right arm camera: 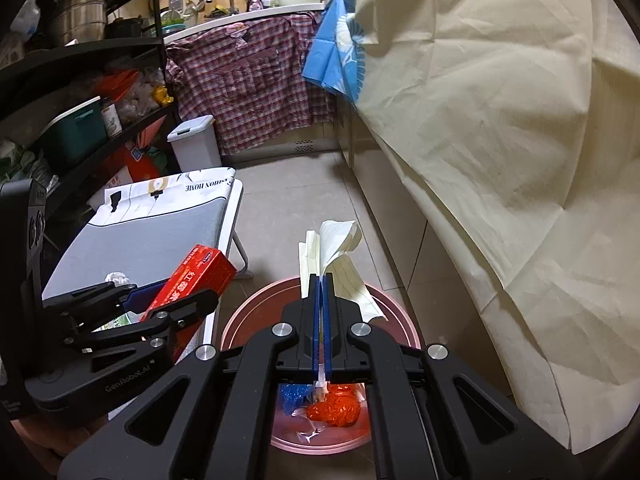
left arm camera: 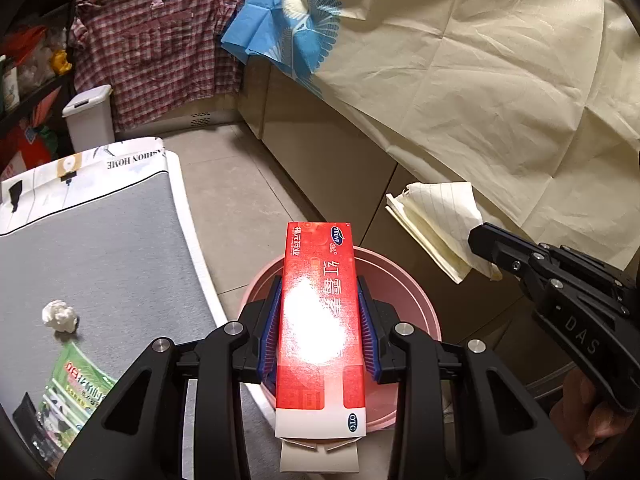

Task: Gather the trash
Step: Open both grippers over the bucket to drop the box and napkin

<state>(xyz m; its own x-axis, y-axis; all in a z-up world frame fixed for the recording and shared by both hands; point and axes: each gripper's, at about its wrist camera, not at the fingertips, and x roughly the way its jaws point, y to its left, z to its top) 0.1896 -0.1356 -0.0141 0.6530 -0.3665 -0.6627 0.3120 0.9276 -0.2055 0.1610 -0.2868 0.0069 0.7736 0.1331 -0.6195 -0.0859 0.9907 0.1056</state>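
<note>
Both pieces of trash hang over the pink bin [right arm camera: 320,312]: the left claw [left arm camera: 320,328] pinches the red medicine box [left arm camera: 320,320] by its long sides, and the right claw [right arm camera: 322,312] is pressed together on folded lined paper [right arm camera: 340,264]. Let go too early, the long box, which reaches past the bin's far rim, could tip out onto the floor, and the light paper could drift aside. The box reads "OTC" beside Chinese characters; the cover on the table [left arm camera: 100,240] left of the bin reads "FASHION HOME".
</note>
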